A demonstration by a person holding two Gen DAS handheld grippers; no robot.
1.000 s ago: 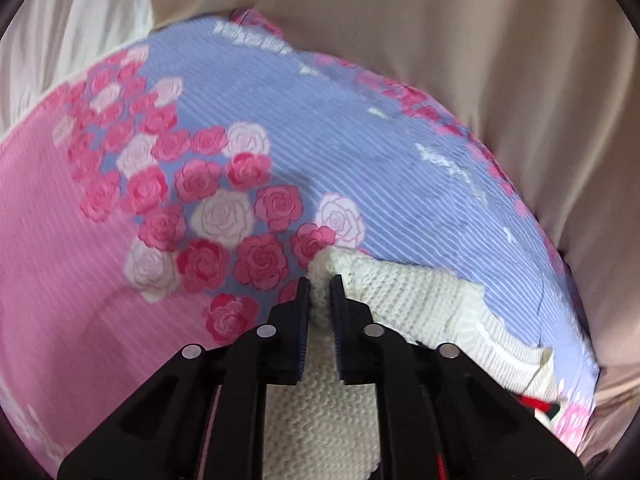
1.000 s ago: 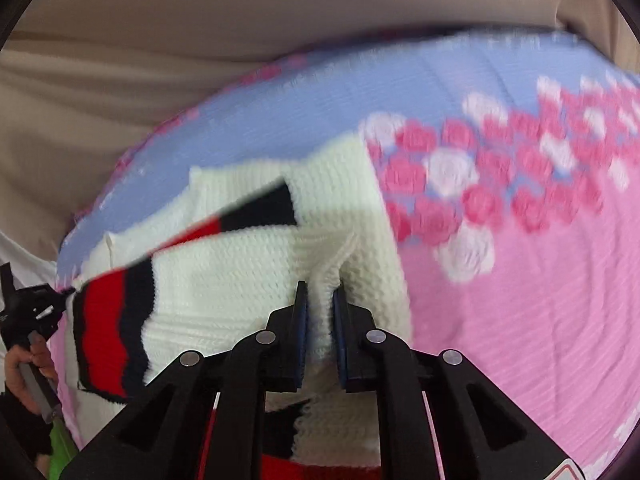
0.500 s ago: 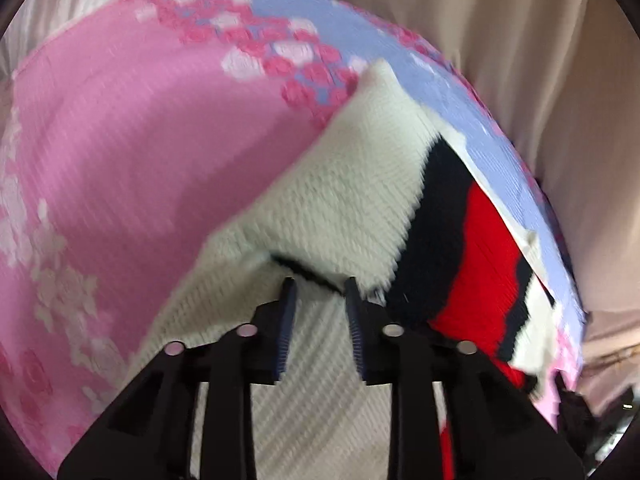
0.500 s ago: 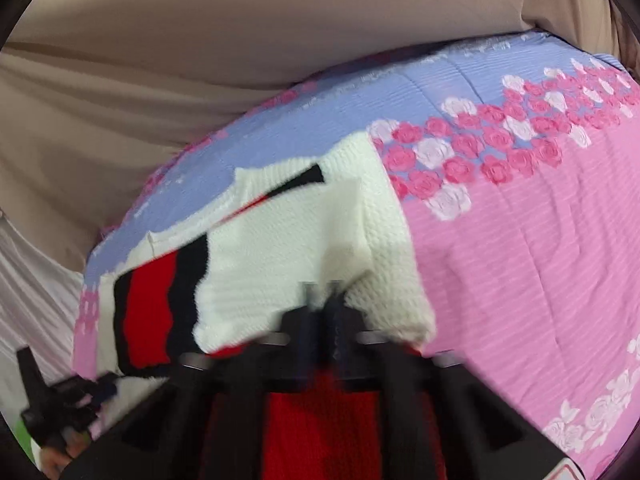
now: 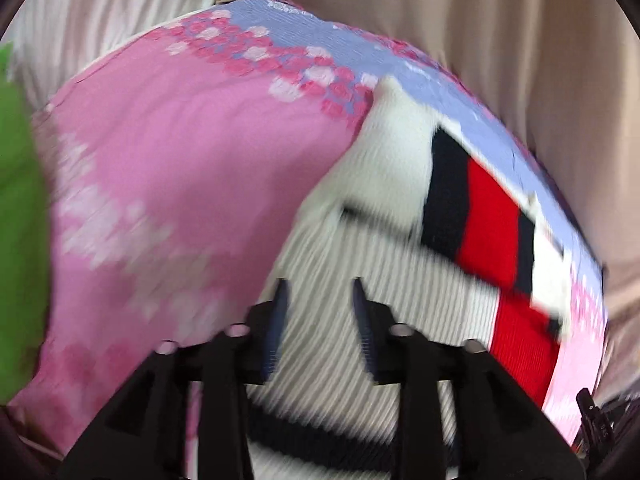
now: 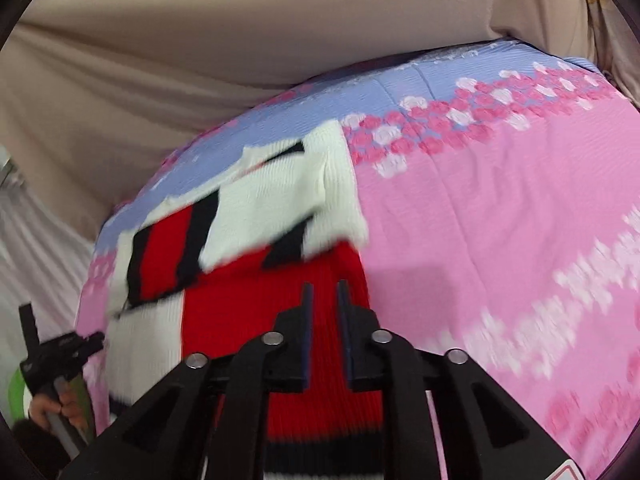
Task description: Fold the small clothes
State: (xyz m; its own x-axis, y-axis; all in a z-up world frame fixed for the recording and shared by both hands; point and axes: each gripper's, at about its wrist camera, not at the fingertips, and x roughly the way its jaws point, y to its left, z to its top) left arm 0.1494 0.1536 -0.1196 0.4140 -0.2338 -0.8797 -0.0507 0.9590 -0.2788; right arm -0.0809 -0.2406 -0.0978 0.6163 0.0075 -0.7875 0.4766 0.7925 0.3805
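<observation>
Beige cloth hangs in soft folds behind the whole work area, with a paler pleated curtain at the far left of the left wrist view. Below it lies the bedsheet, which serves as the working surface: a broad pink field, a band of pink and white roses, and a lavender strip along the far edge. Faint white blossom prints cross the pink field nearer the cameras. A green blur fills the left margin of the left wrist view; what it is cannot be told.

On the sheet's lavender-side corner rests the sweater, a ribbed knit in white, red and black blocks, its upper part folded over the red body. Motion blur softens its edges.

Left gripper: jaws apart, hovering over the white ribbed part, nothing between them. Right gripper: jaws slightly apart above the red panel, holding nothing. A hand on the left gripper's handle shows at the lower left of the right wrist view.
</observation>
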